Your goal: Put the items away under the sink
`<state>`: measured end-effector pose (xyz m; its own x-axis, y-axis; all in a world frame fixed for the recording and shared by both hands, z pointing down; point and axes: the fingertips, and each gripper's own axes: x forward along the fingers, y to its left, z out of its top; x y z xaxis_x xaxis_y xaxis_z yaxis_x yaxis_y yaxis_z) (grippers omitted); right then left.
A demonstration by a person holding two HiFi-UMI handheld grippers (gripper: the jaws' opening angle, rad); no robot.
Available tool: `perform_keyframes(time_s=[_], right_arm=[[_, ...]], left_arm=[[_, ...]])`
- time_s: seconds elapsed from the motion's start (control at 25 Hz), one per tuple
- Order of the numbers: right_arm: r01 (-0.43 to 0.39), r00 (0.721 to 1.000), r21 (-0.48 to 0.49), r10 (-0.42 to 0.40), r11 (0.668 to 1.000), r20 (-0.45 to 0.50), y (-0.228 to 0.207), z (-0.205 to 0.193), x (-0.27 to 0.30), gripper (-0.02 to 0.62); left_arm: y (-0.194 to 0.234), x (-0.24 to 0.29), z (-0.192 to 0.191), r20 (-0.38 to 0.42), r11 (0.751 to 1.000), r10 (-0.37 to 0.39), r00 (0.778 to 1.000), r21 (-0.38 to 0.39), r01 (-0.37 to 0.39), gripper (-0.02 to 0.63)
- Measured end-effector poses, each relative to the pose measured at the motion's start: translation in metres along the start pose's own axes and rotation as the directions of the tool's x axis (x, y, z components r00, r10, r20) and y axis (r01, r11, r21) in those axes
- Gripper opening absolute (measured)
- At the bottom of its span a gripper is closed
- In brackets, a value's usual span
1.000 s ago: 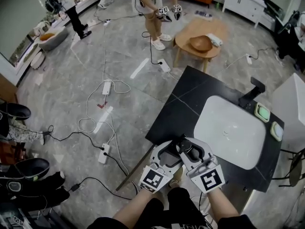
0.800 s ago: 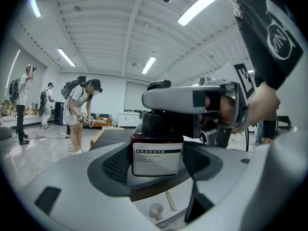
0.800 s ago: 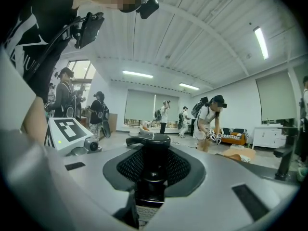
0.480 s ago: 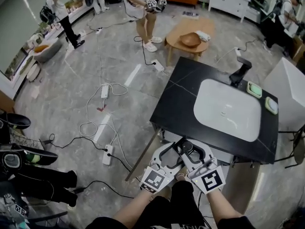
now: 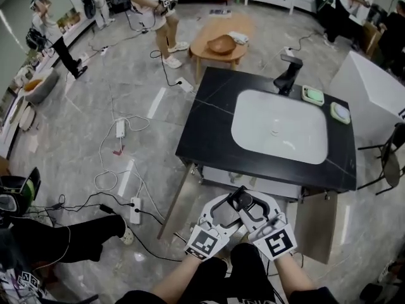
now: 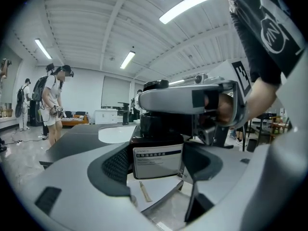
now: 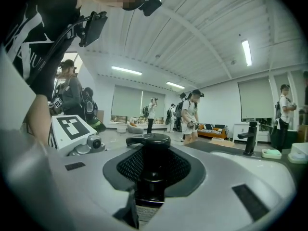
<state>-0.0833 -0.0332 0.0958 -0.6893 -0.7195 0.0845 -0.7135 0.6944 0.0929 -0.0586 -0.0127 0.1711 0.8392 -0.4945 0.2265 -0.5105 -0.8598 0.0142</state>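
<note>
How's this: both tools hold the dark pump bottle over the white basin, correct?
Not over the basin. The left tool and right tool do hold the pump bottle, but the head view shows it short of the black counter's near edge.

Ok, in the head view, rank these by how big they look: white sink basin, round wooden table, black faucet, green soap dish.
1. white sink basin
2. round wooden table, though it stands farther off, so its real size is unsure
3. black faucet and green soap dish look about alike; I won't rank them.
</note>
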Motion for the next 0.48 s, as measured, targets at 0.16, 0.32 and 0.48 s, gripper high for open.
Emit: perform_keyframes(time_s=[0.16,0.32,0.48], right_arm=[[0.015,1.000,0.008,-0.015,1.000,-0.002,-0.011,-0.007,-0.019,0.104],[0.020,1.000,0.035,-0.020,0.999,-0.002,-0.020,-0.018,-0.039,0.104],[-0.015,1.000,0.035,0.016,0.999,-0.025,-0.027,-0.033,-0.063,0.104]], left_arm=[[-0.018,0.016,-0.002,-0.013,1.000,-0.029,1.000,0.007,0.029,0.330],[-0.036,0.031,-0.007,-0.041,0.998,-0.054,0.998,0.028,0.055,0.330],[-0.059,0.047,-0.014,-0.057,0.999,-0.037,0.998,0.011,0.038,0.330]])
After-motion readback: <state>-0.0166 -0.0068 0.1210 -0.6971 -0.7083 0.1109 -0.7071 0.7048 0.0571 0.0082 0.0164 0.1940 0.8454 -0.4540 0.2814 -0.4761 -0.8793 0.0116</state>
